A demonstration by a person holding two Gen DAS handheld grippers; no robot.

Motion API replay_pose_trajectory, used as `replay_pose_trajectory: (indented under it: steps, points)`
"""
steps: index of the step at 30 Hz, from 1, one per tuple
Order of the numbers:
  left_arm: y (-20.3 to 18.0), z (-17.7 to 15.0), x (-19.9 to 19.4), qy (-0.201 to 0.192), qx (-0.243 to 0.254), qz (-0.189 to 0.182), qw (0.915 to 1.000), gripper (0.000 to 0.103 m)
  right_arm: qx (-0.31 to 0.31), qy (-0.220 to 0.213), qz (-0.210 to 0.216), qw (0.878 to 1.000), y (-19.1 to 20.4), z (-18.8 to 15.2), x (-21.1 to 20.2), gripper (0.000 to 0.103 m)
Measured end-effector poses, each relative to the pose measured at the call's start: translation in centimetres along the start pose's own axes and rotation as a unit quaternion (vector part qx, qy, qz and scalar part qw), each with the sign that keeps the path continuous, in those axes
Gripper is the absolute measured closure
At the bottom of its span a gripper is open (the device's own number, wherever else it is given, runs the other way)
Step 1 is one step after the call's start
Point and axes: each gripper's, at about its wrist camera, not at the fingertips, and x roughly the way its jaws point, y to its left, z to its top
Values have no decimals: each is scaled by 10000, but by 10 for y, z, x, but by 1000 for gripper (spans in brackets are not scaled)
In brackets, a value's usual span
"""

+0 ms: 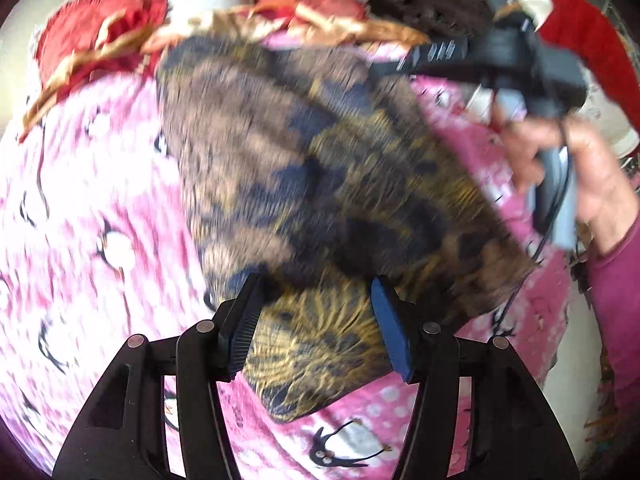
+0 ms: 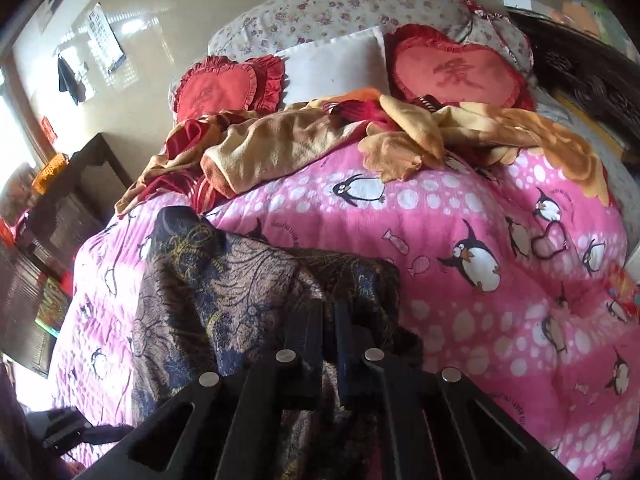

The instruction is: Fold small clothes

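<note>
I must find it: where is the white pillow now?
In the right wrist view, the white pillow lies at the bed's head, between two red heart cushions.

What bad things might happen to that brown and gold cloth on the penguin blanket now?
1. Only the right claw is clamped on the brown and gold cloth, so it may sag or twist out of shape.
2. The left claw is open around the cloth's corner; if it lifts away without pinching, that corner could flop and spoil the fold.
3. The soft, bumpy penguin blanket may wrinkle it.
</note>
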Motion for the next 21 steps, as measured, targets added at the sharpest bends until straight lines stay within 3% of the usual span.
replay_pose_trajectory:
  steps: [3, 7, 8, 10, 11, 13, 16, 17, 20, 21]
  points:
    - [-1, -8, 15, 141, 48, 24, 9999, 47, 74, 91, -357, 9993, -9, -1, 12, 99]
    - [-6, -7, 25, 192, 98, 89, 9997, 47, 149, 47, -452, 9989, -10, -8, 8, 98]
    - [-6, -6, 26, 182, 107, 90, 9997, 47, 200, -15, -445, 9988, -9, -10, -2, 94]
    - [-7, -5, 28, 153, 95, 52, 9998, 47, 401, -24, -203, 9990, -4, -21, -28, 76]
    - [-5, -6, 28, 142, 56, 13, 9999, 47, 447, 3, 30, 9990, 0, -27, -37, 59]
    - [-2, -3, 28, 127, -32, -57, 9999, 47, 334, 167, 485, 9981, 13, -47, -56, 54]
    - [1, -5, 23, 83, -106, -106, 9999, 47, 35, 381, 331, 9987, 30, -78, -65, 54]
    - [3, -5, 21, 51, -132, -110, 9998, 47, 57, 458, 280, 9985, 30, -88, -61, 57]
    - [9, -12, 4, -67, -201, -41, 9998, 47, 81, 616, 291, 9976, 27, -104, -48, 99]
    - [15, -17, -8, -129, -224, -35, 9997, 47, 4, 569, 201, 9982, 25, -108, -50, 100]
